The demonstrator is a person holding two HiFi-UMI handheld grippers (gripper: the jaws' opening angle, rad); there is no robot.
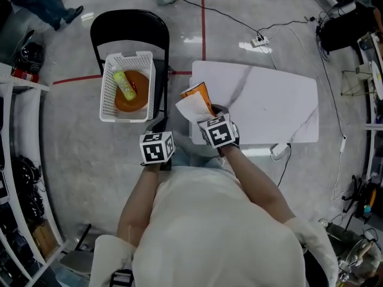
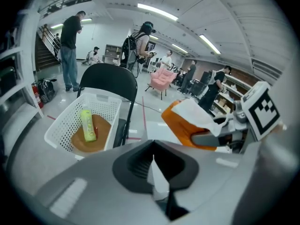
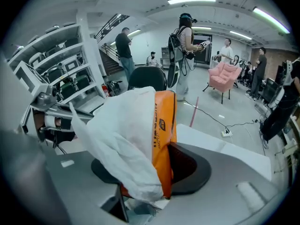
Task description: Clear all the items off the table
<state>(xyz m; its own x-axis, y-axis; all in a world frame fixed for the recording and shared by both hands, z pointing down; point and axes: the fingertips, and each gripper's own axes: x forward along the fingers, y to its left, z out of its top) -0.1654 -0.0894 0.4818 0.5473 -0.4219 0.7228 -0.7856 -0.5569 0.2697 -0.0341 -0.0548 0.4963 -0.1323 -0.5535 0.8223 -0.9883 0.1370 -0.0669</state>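
Observation:
My right gripper [image 1: 207, 113] is shut on an orange packet [image 1: 199, 93] together with a crumpled white paper [image 1: 190, 107], held above the left edge of the white table [image 1: 269, 100]. In the right gripper view the packet [image 3: 165, 125] and the paper [image 3: 124, 135] stand upright between the jaws and hide the pads. My left gripper [image 1: 159, 126] is shut and empty, between the table and a white basket [image 1: 127, 57]. The basket holds an orange plate [image 1: 133, 98] and a yellow-green bottle [image 1: 125, 84]. The left gripper view shows the basket [image 2: 65, 121], the bottle [image 2: 87, 124] and the packet [image 2: 180, 125].
The basket sits on a black folding chair [image 1: 128, 26] left of the table. Metal shelving [image 1: 18, 160] lines the left side. A power strip [image 1: 259, 40] and cables lie on the floor behind the table. Several people stand farther off in the room.

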